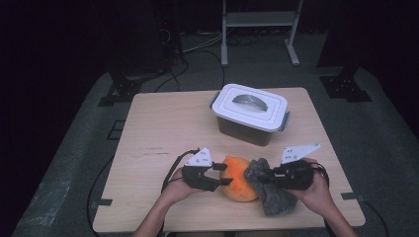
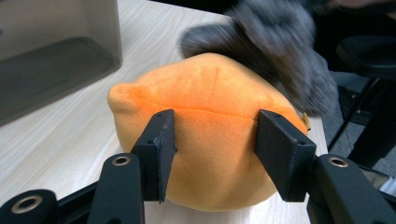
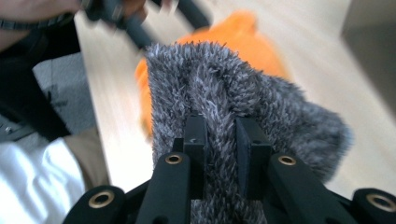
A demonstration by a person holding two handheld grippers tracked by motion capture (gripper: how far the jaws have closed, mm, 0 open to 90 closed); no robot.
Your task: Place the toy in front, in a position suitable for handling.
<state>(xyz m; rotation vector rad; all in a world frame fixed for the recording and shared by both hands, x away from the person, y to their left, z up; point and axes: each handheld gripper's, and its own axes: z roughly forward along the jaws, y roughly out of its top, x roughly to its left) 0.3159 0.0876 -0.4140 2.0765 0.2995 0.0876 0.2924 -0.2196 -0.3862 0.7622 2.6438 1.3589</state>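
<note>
An orange plush ball (image 1: 238,183) lies on the wooden table (image 1: 163,128) near its front edge. My left gripper (image 1: 223,175) reaches in from the left and is shut on it. In the left gripper view both pads press into the orange plush ball (image 2: 210,93), with the left gripper (image 2: 215,149) around its near side. A grey fuzzy cloth (image 1: 272,193) drapes against the ball's right side. My right gripper (image 1: 263,174) is shut on its upper fold. In the right gripper view the right gripper (image 3: 220,140) pinches a ridge of the grey fuzzy cloth (image 3: 233,88), and the orange plush ball (image 3: 243,37) lies blurred behind.
A grey plastic box with a white handled lid (image 1: 249,106) stands at the back middle of the table. Its dark wall (image 2: 56,51) is close on the left in the left gripper view. Bare wood lies to the left of the hands. Dark stands and cables sit on the floor beyond.
</note>
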